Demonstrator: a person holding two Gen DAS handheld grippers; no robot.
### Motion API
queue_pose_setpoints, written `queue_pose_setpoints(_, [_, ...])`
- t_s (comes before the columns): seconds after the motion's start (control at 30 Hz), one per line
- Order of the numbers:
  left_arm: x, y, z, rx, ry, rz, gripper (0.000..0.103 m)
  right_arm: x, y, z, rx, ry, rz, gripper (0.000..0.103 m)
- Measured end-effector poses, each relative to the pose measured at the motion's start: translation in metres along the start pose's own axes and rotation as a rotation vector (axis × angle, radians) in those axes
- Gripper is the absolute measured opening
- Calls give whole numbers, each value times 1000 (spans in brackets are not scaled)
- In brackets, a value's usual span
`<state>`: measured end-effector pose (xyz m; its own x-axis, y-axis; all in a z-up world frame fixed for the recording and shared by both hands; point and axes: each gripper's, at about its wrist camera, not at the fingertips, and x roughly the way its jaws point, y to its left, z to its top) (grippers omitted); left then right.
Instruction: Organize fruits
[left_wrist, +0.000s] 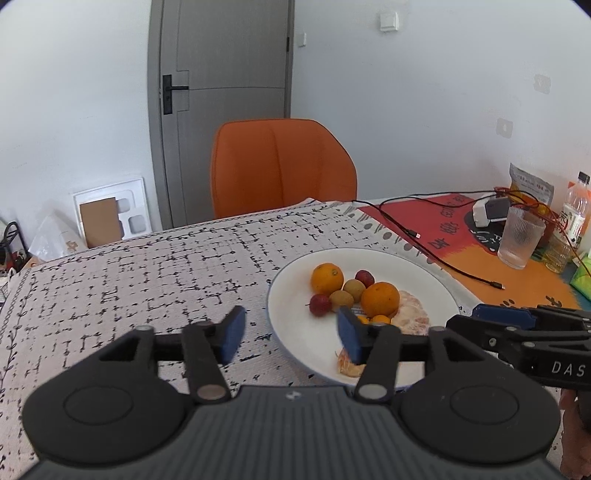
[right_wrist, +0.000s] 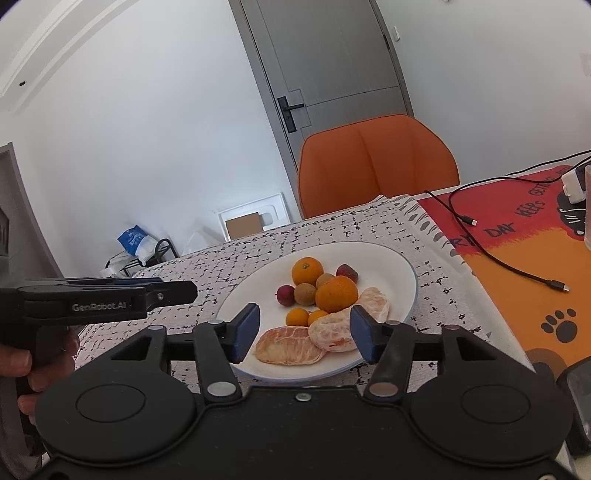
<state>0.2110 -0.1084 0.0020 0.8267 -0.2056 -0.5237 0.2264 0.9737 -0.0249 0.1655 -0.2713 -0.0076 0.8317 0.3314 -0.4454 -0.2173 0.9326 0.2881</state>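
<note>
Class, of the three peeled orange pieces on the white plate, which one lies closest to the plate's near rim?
The flat peeled half at front left; the other two peeled pieces sit further back.

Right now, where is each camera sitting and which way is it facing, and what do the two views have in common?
Left wrist: on the left gripper, aimed forward and down across the table; open jaws, right gripper at right.
Right wrist: on the right gripper, nearer the white plate; open jaws over peeled segments, left gripper and hand at left.
Shared: plate, oranges, orange chair, door.
</note>
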Motion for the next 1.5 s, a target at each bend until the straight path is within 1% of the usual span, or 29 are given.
queue_pose_setpoints(0.03, [-3,1,-1,-2,-3,6,64,-1,1,-1,-2,-2,-2,62])
queue_pose_setpoints(0.1, [-9,3,-3,-6,-7,19,71,-3,2,-1,-4,-3,-8,74])
queue_pose_setpoints(0.17, [-15,5,-5,-12,-13,30,82,-5,4,-3,-4,-4,-8,79])
queue_pose_setpoints(0.27, [-25,9,-9,-17,-22,71,89,-9,6,-5,-3,0,-8,86])
queue_pose_setpoints(0.33, [-31,11,-11,-21,-28,86,92,-11,8,-5,-4,1,-4,92])
queue_pose_setpoints(0.4, [-39,14,-13,-26,-37,102,95,-15,12,-6,-14,0,1,101])
queue_pose_setpoints(0.43, [-41,15,-13,-28,-40,107,97,-16,14,-6,-20,-1,2,103])
queue_pose_setpoints(0.63, [-61,21,-19,-43,-40,153,103,-25,27,-8,-47,6,24,103])
queue_pose_setpoints(0.9, [-88,33,-29,-77,-28,184,103,-33,37,-10,-42,25,28,103])
queue_pose_setpoints(1.33, [-128,56,-54,-139,-32,239,103,-44,62,-16,-95,16,20,103])
queue_pose_setpoints(1.5, [-139,65,-65,-162,-26,258,103,-44,73,-21,-120,36,30,103])
